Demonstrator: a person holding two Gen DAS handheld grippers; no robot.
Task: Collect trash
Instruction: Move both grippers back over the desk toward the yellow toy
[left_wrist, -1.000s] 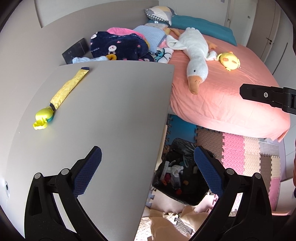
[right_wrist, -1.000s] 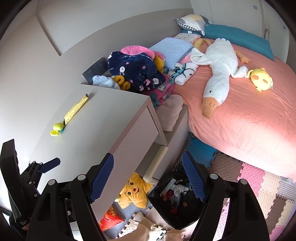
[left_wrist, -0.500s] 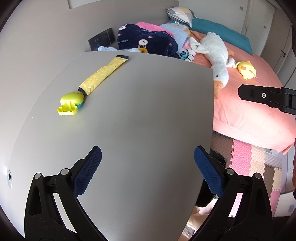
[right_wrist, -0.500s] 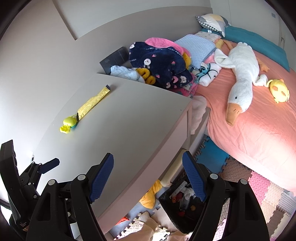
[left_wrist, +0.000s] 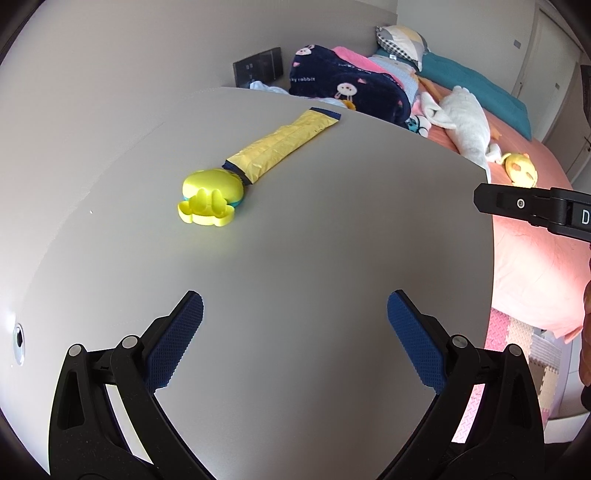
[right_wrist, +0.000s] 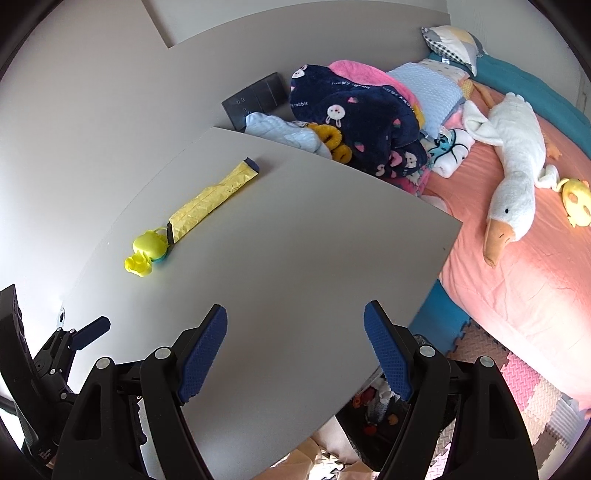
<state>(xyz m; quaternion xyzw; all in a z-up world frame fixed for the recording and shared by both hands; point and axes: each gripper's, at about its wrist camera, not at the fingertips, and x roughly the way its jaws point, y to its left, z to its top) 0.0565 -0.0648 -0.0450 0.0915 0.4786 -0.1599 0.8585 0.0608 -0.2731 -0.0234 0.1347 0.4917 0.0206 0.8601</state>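
**Both grippers spread above the grey tabletop, wrapper lying untouched**

While the left gripper (left_wrist: 295, 325) hangs over the near part of the grey table (left_wrist: 314, 240), its blue pads stand wide apart with nothing but bare tabletop between them. The right gripper (right_wrist: 295, 343) is spread in the same way over the table's near edge, and nothing is pinched in it either; part of its black frame also shows at the right side of the left wrist view.

The yellow wrapper (left_wrist: 280, 147), long and flat with a dark blue end, lies on the far left part of the table, well apart from both grippers. One end of it touches a small yellow-green toy (left_wrist: 210, 201) that sits just beside it on the tabletop.

Behind the table's far edge a heap of clothes is piled, topped by a navy fleece with rabbit prints (right_wrist: 354, 114). To the right stretches a bed with a pink sheet (right_wrist: 535, 288), on which lie a white plush goose (right_wrist: 517, 170) and a small yellow plush (right_wrist: 576, 199). Below the table's near right corner, a dark bin (right_wrist: 373, 413) with bits of rubbish in it stands on the foam floor mats (right_wrist: 532, 384).
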